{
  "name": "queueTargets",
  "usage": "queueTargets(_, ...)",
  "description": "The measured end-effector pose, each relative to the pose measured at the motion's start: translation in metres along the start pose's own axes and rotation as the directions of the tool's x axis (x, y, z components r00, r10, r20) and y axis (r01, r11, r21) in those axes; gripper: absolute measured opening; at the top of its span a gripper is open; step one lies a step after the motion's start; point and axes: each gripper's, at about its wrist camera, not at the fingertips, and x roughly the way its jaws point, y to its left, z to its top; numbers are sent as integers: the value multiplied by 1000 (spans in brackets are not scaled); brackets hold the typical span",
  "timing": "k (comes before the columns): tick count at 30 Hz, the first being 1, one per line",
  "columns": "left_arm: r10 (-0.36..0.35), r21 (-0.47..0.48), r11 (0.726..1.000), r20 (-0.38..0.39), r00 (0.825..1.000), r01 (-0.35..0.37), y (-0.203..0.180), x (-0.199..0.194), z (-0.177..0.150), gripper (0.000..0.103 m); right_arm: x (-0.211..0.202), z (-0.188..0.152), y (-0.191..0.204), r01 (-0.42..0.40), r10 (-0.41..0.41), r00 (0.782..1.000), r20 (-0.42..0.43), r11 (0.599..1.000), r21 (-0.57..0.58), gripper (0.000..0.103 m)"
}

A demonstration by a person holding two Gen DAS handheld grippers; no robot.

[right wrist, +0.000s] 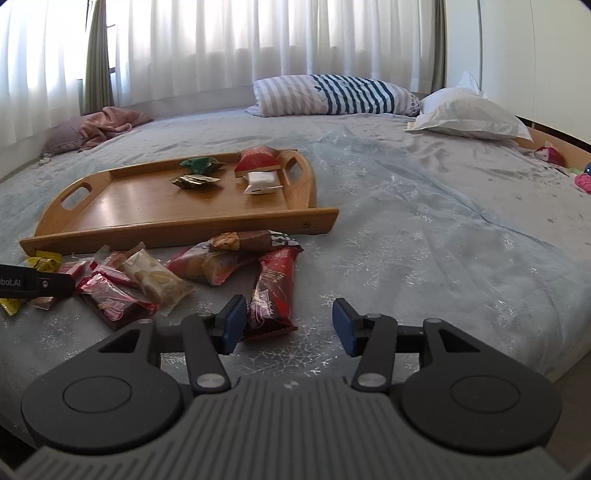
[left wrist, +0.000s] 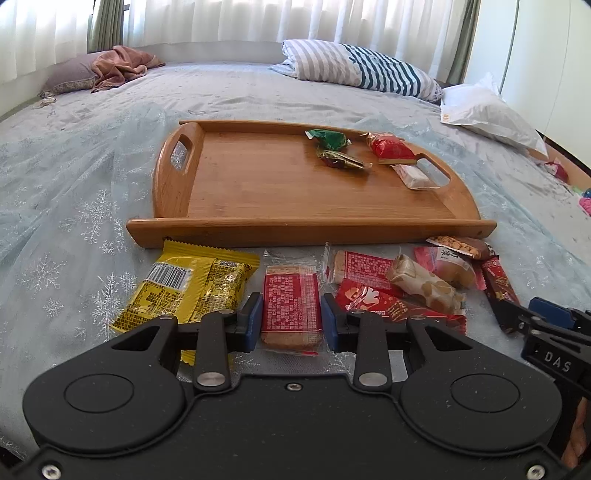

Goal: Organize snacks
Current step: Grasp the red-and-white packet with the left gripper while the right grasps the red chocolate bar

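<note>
Red-label biscuit pack (left wrist: 291,308) lay on bed before wooden tray (left wrist: 288,229); my left gripper (left wrist: 291,321) fingers clamped its sides. Right gripper (right wrist: 289,325) fingers apart, holding nothing, red bar (right wrist: 271,295) just beside left pad. Advised level lift, clearing tray rim.

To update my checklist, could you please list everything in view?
tray: one, wooden, on bed
tray snacks: four, green, gold, red, white, tray's right part
loose snacks: about eight, mostly red, one yellow, before tray
bed: one, pale blue sheet
pillows: three, striped, white, mauve, far side
curtains: white, behind bed
left gripper: black, jaws shut on red biscuit
right gripper: black, jaws open, by dark red bar
</note>
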Motion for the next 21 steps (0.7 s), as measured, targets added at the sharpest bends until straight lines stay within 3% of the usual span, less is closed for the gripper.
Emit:
queueTargets(9, 26, 1, 1000, -5, 1000, -26, -1, 7, 1, 33, 7, 2, 7, 7, -6, 1000, 28, 1000, -19, 60)
queueTargets(11, 19, -10, 1000, -8, 1000, -19, 0, 5, 2, 31, 11, 4, 8, -4, 4, 1000, 12, 1000, -17, 47)
queueTargets(12, 11, -13, 1000, -11, 1000, -11, 1, 3, 3, 31, 11, 5, 8, -19, 19, 1000, -3, 1000, -13, 28)
queueTargets(21, -30, -17, 999, 37, 999, 30, 2, -24, 10, 31, -5, 3, 0, -47, 47, 999, -22, 999, 23, 29)
